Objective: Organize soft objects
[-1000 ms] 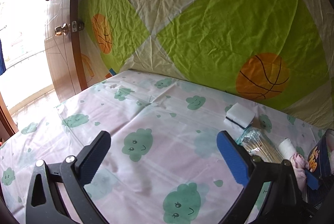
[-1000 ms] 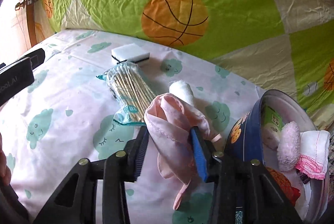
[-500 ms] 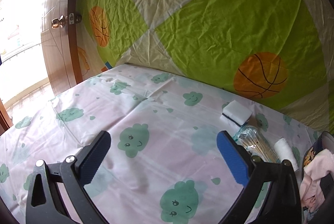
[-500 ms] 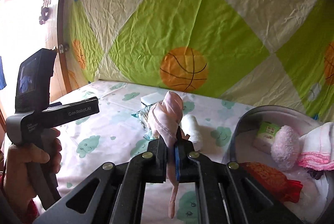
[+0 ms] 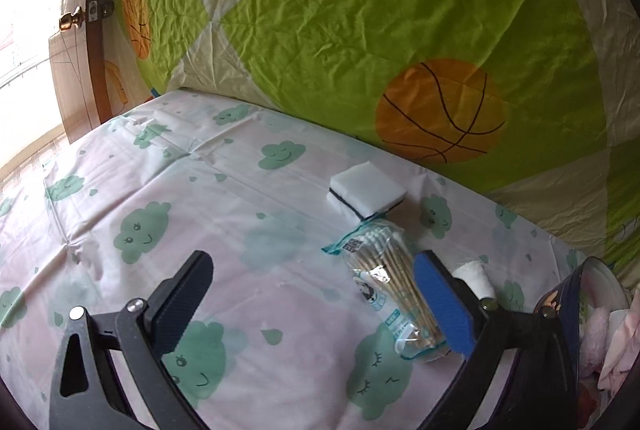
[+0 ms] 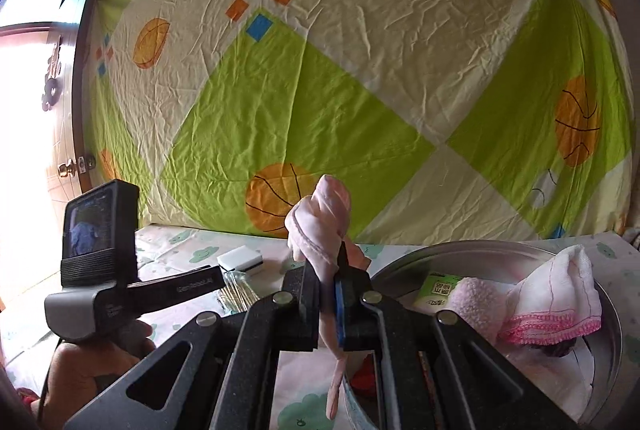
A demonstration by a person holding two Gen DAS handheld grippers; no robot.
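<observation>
Bedsheet (image 5: 168, 189) bare leftward | left claw (image 5: 316, 294) wide (empty) | right claw (image 6: 328, 294) pinching pink cloth (image 6: 320, 218)

You have a table (image 5: 248, 189) under a pale cloth printed with green clouds. Behind it hangs a wrinkled sheet (image 5: 360, 9) in green and cream, patterned with orange basketballs. To your left stands a brown wooden door (image 5: 76, 41) with a brass knob (image 5: 72, 20), bright daylight beyond it. A dark hook-like ornament (image 6: 51, 85) hangs on that door.
</observation>
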